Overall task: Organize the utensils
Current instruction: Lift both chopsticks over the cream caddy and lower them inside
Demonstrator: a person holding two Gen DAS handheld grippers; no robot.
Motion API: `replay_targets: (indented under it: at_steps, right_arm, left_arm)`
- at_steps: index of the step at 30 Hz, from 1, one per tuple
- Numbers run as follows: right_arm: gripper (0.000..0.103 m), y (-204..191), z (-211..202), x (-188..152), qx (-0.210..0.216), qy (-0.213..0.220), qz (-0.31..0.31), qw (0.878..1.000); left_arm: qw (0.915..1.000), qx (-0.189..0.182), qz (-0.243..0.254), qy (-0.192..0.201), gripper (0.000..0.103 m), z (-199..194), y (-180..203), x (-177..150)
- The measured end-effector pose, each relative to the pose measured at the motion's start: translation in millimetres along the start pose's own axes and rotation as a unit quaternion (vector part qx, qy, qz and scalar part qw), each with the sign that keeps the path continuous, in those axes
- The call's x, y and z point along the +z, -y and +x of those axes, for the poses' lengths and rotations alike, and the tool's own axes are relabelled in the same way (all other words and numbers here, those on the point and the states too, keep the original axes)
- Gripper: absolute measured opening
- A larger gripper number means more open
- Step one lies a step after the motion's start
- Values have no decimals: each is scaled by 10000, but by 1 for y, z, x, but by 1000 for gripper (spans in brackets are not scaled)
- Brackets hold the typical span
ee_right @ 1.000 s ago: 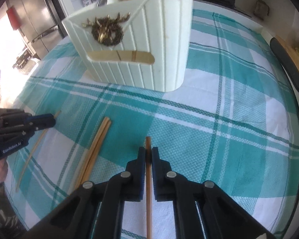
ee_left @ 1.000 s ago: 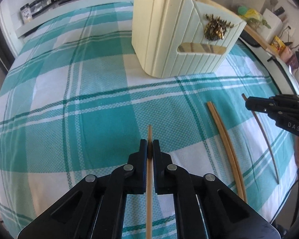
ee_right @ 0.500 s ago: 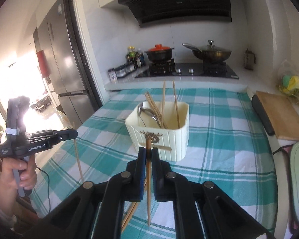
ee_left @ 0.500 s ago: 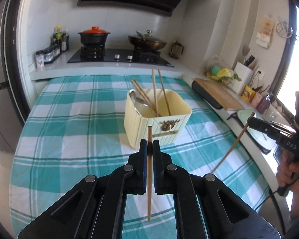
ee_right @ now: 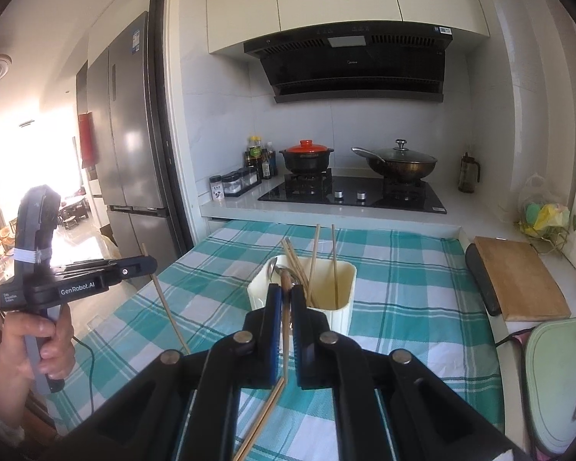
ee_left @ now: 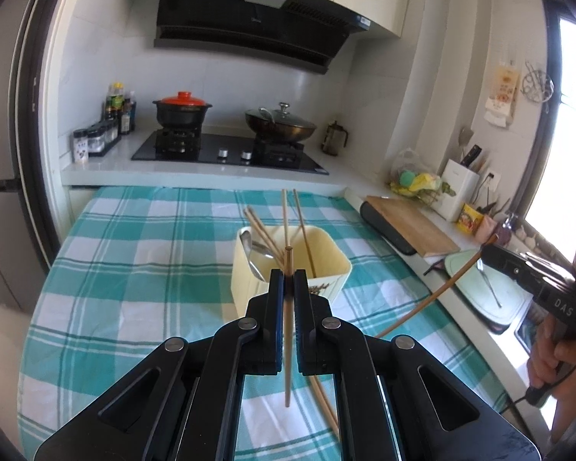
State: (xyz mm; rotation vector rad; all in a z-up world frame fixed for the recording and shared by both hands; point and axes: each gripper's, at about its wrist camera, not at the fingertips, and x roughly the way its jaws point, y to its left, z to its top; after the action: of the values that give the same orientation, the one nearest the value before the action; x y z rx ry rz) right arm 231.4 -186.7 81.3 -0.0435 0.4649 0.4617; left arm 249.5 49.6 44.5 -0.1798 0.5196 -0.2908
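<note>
1. Cream plastic is my landmark: the utensil holder [ee_left: 328,269] stands on the teal-checked tablecloth [ee_left: 134,253], with several chopsticks and a metal spoon [ee_left: 249,249] standing in it.
2. My left gripper [ee_left: 288,280] hangs above the cloth on the near side of the holder, its jaws pressed together on one wooden chopstick [ee_left: 287,345] that hangs nearly upright, its upper tip poking out above the fingertips.
3. My right gripper [ee_right: 284,296] sits likewise on the near side of the holder, jaws pinching a second chopstick [ee_right: 285,330], also near vertical.
4. In the left wrist view, the right-hand tool appears to the right of the holder, its chopstick slanting down toward the cloth.
5. A loose pair of chopsticks [ee_left: 324,403] lies on the cloth nearer to me than the holder.
6. Beyond the holder I see a stove [ee_right: 349,192] with a red-lidded pot [ee_right: 307,155] and a wok [ee_right: 399,161].
</note>
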Motion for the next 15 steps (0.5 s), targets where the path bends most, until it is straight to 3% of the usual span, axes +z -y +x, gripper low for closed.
replay_targets:
  at_steps: [15]
  right_arm:
    - [5, 14, -6, 34, 38, 230, 180, 9996]
  left_arm:
    - [9994, -136, 108, 309, 2, -8, 12, 35]
